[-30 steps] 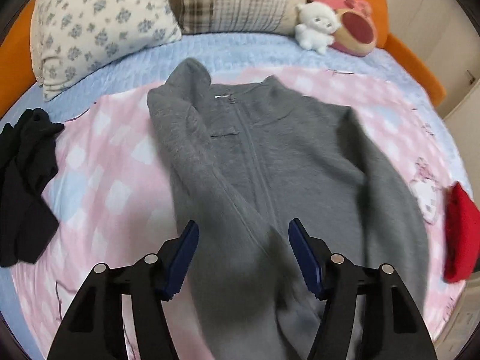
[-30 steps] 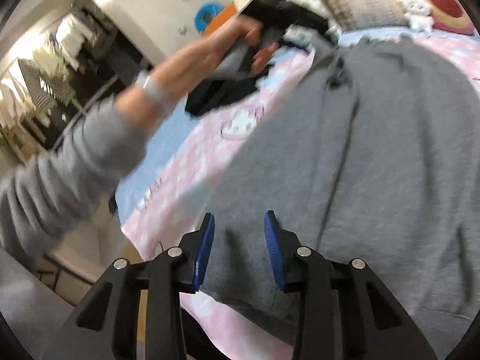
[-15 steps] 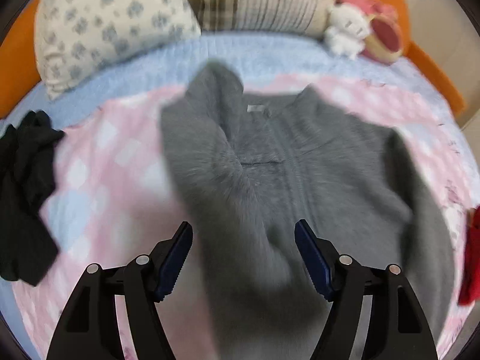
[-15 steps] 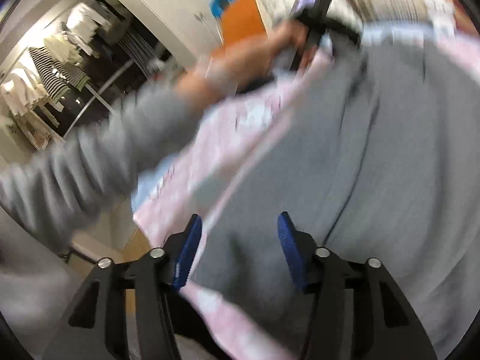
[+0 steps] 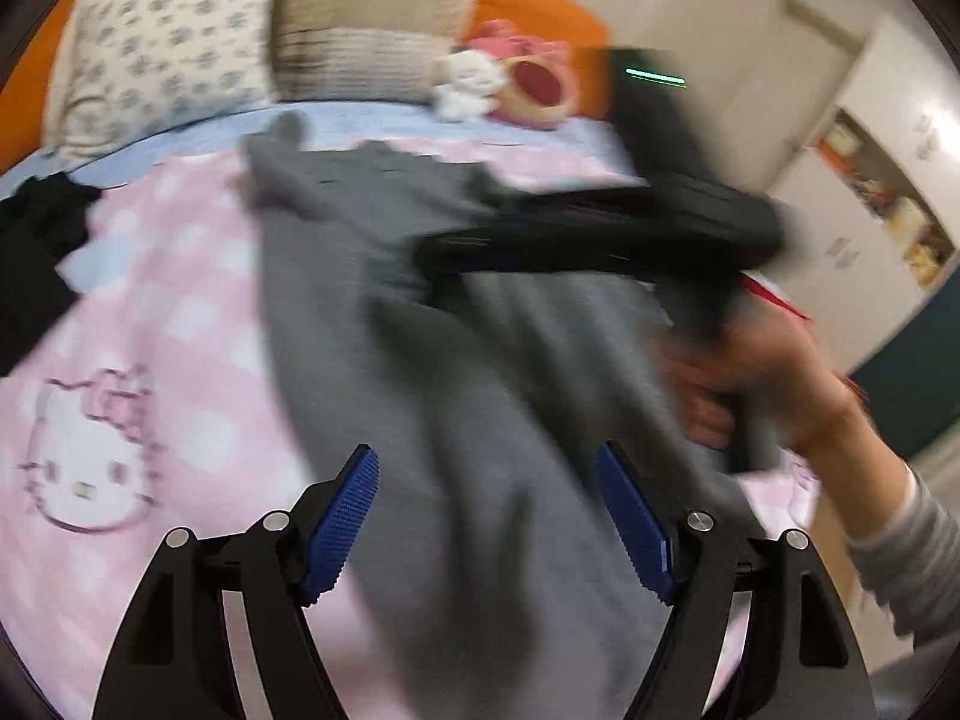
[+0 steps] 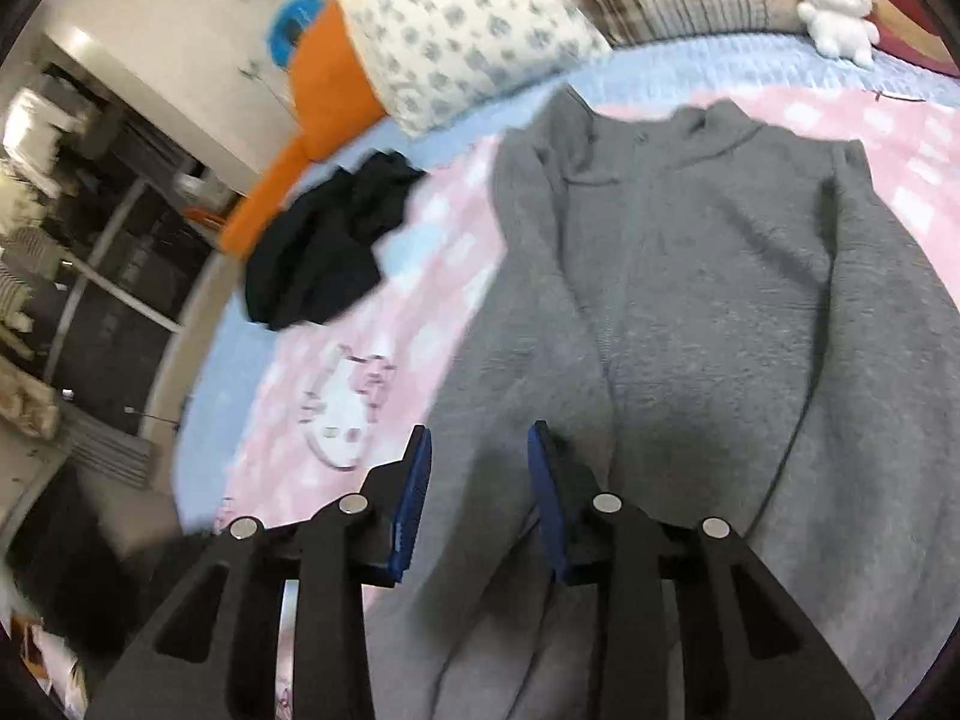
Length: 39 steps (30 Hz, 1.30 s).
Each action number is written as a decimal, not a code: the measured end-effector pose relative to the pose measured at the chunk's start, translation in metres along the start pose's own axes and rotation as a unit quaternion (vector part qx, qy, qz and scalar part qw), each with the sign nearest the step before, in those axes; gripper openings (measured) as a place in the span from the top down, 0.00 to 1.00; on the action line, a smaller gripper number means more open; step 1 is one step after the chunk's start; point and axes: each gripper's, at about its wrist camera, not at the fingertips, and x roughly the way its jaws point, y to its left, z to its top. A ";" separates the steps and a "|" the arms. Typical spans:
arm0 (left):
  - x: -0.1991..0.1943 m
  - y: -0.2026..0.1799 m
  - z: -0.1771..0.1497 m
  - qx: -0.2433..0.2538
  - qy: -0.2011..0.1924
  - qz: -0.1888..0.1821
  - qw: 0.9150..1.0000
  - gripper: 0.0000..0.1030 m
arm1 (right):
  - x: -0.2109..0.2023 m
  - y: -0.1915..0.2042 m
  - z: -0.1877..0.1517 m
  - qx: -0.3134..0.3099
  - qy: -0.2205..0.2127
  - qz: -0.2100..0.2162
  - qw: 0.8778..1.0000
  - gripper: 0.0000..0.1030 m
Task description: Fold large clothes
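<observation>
Jacket (image 6: 690, 300) lies flat across frame centre; left gripper (image 5: 489, 519) jaws just widening, right gripper (image 6: 480, 480) jaws just narrowing, both released and empty.

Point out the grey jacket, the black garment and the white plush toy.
grey jacket (image 6: 708, 276): right wrist view, chest panel.
black garment (image 6: 324, 246): right wrist view, middle of the crumpled heap.
white plush toy (image 6: 837, 6): right wrist view, its body.
</observation>
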 end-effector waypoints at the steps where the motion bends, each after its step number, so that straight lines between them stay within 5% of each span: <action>1: 0.005 -0.007 -0.006 0.007 0.008 -0.002 1.000 0.25 | 0.009 0.001 0.000 -0.001 0.009 -0.015 1.000 0.66; 4: 0.031 -0.015 -0.024 -0.002 0.045 0.008 0.999 0.25 | 0.030 -0.004 -0.002 -0.026 0.026 -0.070 0.997 0.70; 6: 0.046 -0.016 -0.038 -0.004 0.065 0.010 0.998 0.25 | 0.034 -0.008 -0.002 -0.034 0.027 -0.090 0.995 0.84; 10: 0.048 -0.027 -0.060 0.030 0.071 0.036 0.996 0.24 | 0.017 -0.016 0.001 0.002 0.009 -0.015 1.000 0.98; 14: 0.035 -0.033 -0.072 0.034 0.075 0.039 0.996 0.21 | -0.016 -0.014 0.010 0.009 -0.028 0.069 0.997 0.98; 18: 0.025 -0.042 -0.089 0.042 0.069 0.034 0.996 0.15 | -0.025 -0.037 0.009 0.002 -0.034 0.000 0.999 0.95; 20: 0.025 -0.049 -0.098 0.050 0.068 0.039 0.996 0.13 | -0.019 -0.043 0.005 0.005 -0.026 0.023 0.999 0.94; 22: 0.028 -0.050 -0.101 0.047 0.068 0.043 0.996 0.13 | -0.009 -0.033 0.004 -0.015 -0.019 -0.002 1.000 0.83; 24: 0.028 -0.043 -0.096 0.036 0.067 0.036 0.996 0.13 | 0.003 -0.018 0.005 -0.052 -0.012 -0.043 0.998 0.40; 25: 0.027 -0.041 -0.095 0.032 0.066 0.033 0.997 0.13 | 0.008 -0.012 0.005 -0.061 -0.007 -0.053 0.997 0.40; 27: 0.026 -0.039 -0.093 0.024 0.065 0.027 0.997 0.13 | 0.023 -0.005 0.007 -0.075 0.011 -0.060 0.995 0.70; 30: 0.025 -0.036 -0.092 0.020 0.066 0.026 0.997 0.13 | 0.032 -0.004 0.006 -0.084 0.019 -0.084 0.993 0.81; 35: 0.028 -0.027 -0.086 0.013 0.072 0.018 0.997 0.13 | 0.001 -0.013 0.005 -0.086 -0.003 -0.076 0.993 0.81; 39: 0.031 -0.029 -0.083 0.023 0.079 0.031 0.996 0.13 | -0.010 -0.048 0.004 -0.067 0.010 -0.137 0.988 0.81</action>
